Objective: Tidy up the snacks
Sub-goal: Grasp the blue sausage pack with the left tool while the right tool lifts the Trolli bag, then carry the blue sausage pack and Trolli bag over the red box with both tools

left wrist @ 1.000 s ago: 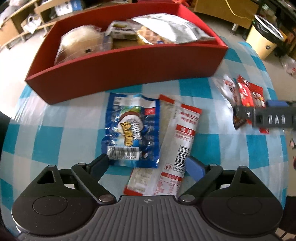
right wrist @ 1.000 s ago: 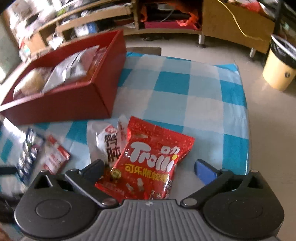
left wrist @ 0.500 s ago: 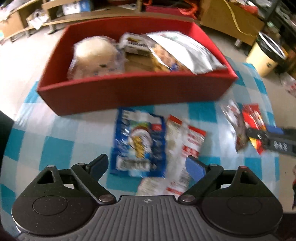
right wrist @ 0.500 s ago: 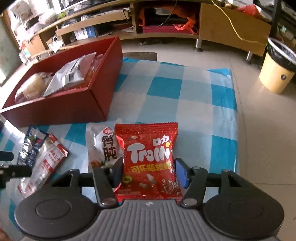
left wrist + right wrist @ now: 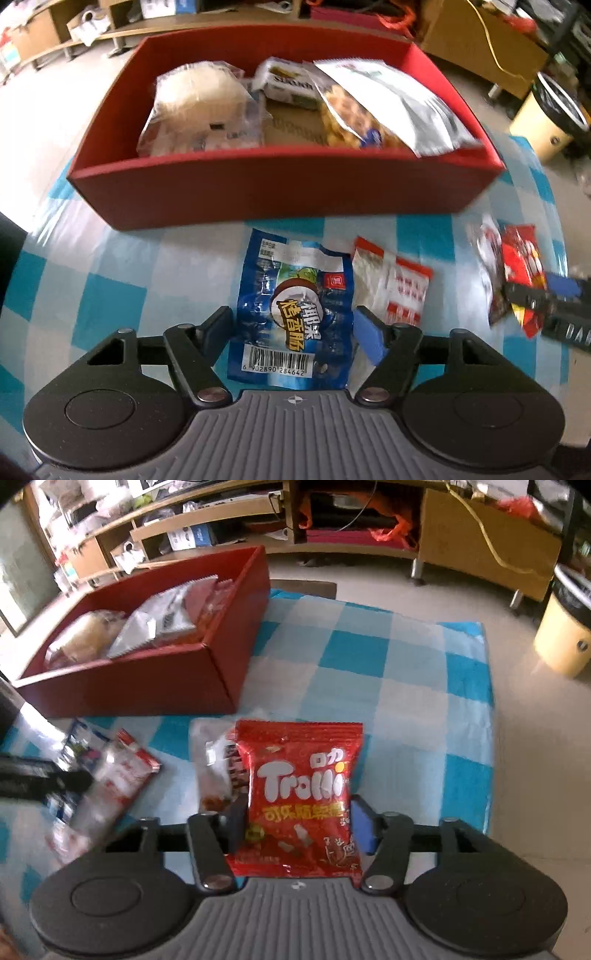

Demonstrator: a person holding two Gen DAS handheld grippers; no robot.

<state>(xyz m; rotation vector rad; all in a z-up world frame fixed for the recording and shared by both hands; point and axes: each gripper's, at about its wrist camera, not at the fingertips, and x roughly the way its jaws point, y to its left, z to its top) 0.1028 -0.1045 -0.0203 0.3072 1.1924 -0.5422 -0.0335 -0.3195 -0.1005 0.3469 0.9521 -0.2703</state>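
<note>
A: What sits in the red box (image 5: pixel 280 184)?

B: A round bun in clear wrap (image 5: pixel 199 107), a small green-and-white packet (image 5: pixel 288 83) and a silvery bag of golden snacks (image 5: pixel 384 107).

A: And the grippers?

B: The left gripper (image 5: pixel 293 326) is closing, its pads at both edges of a blue packet (image 5: pixel 291 314) on the checked cloth (image 5: pixel 92 288). The right gripper (image 5: pixel 299 825) is closing too, pinching a red gummy bag (image 5: pixel 301 797) just in front of the box.

Left black two-finger gripper (image 5: pixel 293 326): ribbed grey plastic housing, round black side discs, silver pivot screws, one blue pad. Right black two-finger gripper (image 5: pixel 297 825) looks identical.
</note>
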